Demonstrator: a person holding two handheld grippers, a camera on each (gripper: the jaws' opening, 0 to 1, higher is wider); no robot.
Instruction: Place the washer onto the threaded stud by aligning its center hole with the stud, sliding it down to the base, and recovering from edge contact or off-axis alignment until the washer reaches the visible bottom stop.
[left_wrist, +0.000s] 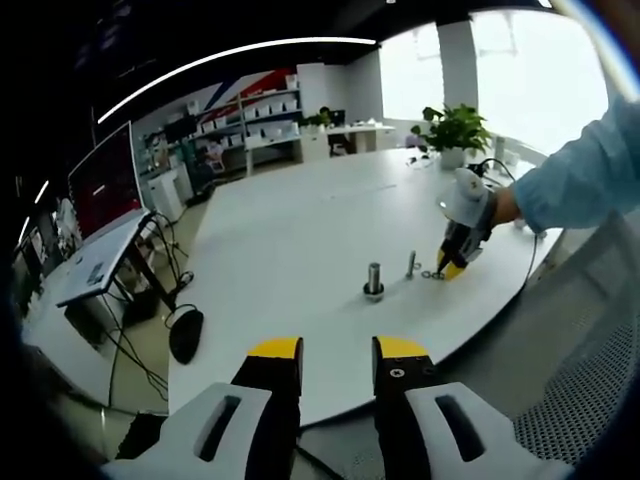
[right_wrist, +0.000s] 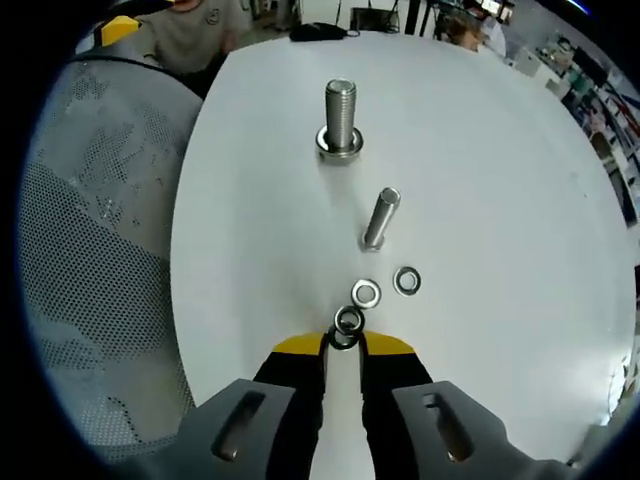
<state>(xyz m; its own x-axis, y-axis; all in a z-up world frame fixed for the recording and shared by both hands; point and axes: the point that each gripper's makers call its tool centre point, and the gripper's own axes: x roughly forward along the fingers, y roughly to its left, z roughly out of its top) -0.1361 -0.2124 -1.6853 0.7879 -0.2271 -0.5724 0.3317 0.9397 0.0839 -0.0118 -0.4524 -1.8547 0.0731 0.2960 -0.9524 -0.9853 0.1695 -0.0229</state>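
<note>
Right gripper (right_wrist: 343, 345): clamped on one washer (right_wrist: 348, 322)
Left gripper (left_wrist: 338, 360): jaws apart, holding nothing
Loose washers: two (right_wrist: 366, 293) (right_wrist: 407, 280), at 12–1 o'clock
Studs: two, large stud (right_wrist: 340, 118), small stud (right_wrist: 380, 218)

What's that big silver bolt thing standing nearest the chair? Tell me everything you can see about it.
The large threaded stud stands upright on the white table, near the edge by the mesh chair. It looks like shiny grey metal, with threads up its shaft and a flat top. A wider metal ring or base surrounds its foot, resting on the tabletop. Nothing else touches it. A thinner stud stands apart from it, nearer the right gripper.
</note>
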